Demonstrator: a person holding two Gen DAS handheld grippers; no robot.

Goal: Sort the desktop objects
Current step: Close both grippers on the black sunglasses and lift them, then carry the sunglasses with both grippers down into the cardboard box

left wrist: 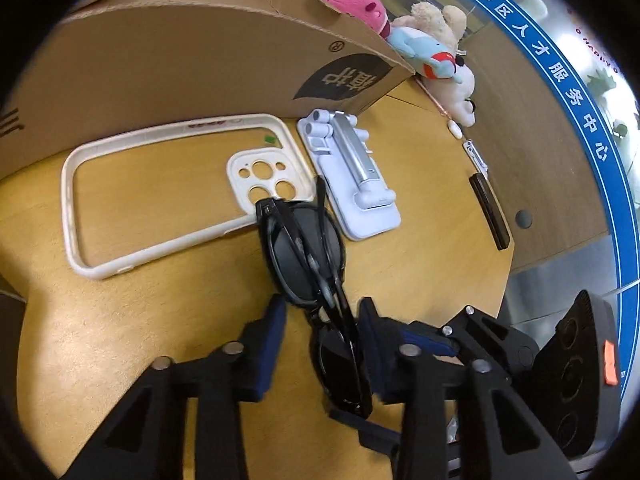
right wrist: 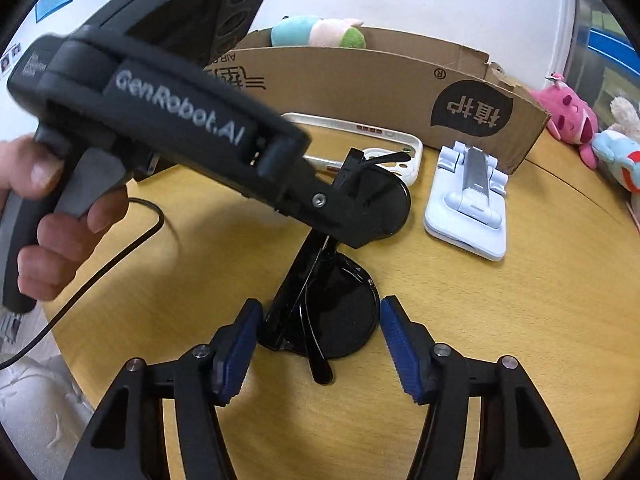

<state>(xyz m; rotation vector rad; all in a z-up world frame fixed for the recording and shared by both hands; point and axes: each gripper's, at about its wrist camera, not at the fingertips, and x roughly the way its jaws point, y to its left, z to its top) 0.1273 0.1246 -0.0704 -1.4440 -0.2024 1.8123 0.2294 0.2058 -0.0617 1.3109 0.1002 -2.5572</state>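
Folded sunglasses (right wrist: pixel 320 312) at surface (right wrist: pixel 480 340) centre, phone case (left wrist: pixel 100 184) at ten o'clock. Left gripper (left wrist: pixel 322 344) and right gripper (right wrist: pixel 320 350) both half-open, bracketing the sunglasses, grip unconfirmed. Close squarely on frame, not lenses.

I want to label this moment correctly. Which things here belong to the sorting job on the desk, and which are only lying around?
Part of the job:
- black sunglasses, folded, between both grippers
- white phone case
- white folding phone stand
- cardboard box, perhaps the sorting bin

Just lying about:
- plush toys behind the box
- black cable
- dark flat bar at the desk edge
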